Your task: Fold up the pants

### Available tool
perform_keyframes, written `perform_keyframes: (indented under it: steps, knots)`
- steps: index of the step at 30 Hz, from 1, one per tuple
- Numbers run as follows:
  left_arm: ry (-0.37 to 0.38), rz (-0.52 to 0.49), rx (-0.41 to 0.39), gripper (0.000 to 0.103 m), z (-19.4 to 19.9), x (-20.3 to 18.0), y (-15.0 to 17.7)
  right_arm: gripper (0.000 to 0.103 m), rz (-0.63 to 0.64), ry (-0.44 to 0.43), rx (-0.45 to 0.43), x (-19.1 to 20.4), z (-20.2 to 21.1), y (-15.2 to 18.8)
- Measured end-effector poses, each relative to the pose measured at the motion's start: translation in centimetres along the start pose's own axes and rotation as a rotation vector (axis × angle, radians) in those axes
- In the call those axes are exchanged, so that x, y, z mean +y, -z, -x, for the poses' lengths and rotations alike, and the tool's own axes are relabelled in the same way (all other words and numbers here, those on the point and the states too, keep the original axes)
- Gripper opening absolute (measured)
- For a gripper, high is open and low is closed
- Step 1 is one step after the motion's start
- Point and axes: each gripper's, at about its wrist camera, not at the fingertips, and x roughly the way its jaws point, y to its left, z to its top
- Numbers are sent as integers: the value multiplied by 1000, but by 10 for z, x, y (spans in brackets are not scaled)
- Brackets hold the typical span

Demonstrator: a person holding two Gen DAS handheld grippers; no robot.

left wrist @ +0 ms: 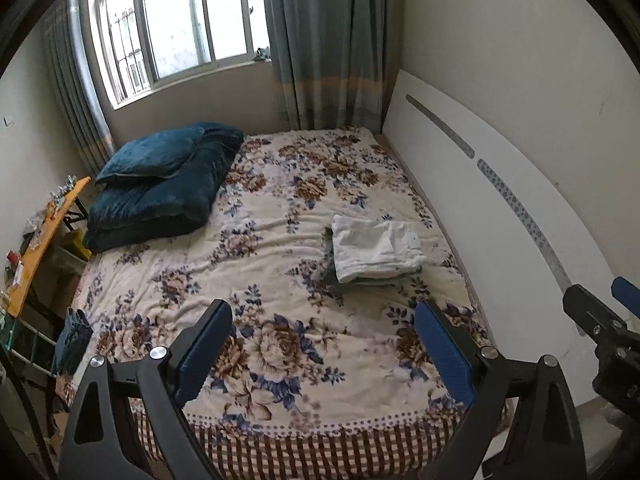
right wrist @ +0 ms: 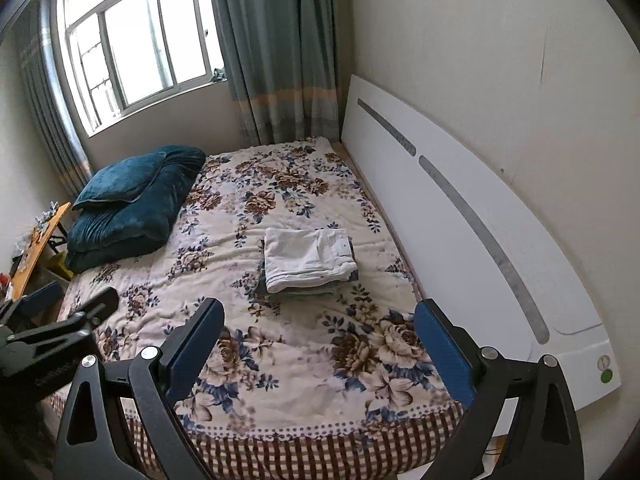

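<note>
Hovering above bed (left wrist: 280, 320), both empty: left gripper (left wrist: 324, 344) and right gripper (right wrist: 320, 340) gaping wide. White pants (right wrist: 308, 258) lying folded atop stack, mid-bed near headboard (right wrist: 460, 216). Fold looking finished; next move likely fetching another garment.

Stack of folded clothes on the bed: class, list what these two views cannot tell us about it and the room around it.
- Stack: both views, the white pants cover the garments below; their number and kind cannot be told.
- Desk: left wrist view, items too small and cut by the lens edge.
- Right hand-held gripper: left wrist view, cut off by the edge.
</note>
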Motion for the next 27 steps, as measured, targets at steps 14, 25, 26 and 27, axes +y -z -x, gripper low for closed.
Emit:
perform_keyframes:
  steps: [14, 25, 26, 27]
  knots:
    - [23, -29, 36, 94, -25, -5, 2, 98, -26, 7, 62, -3, -36, -2]
    - [-43, -34, 51, 100, -79, 4, -21, 98, -44, 42, 66, -1, -110, -27]
    - [-50, -28, 48, 100, -83, 6, -22, 98, -43, 39, 72, 1, -115, -28]
    - [-60, -27, 43, 100, -84, 7, -23, 99, -36, 39, 74, 3, -120, -30]
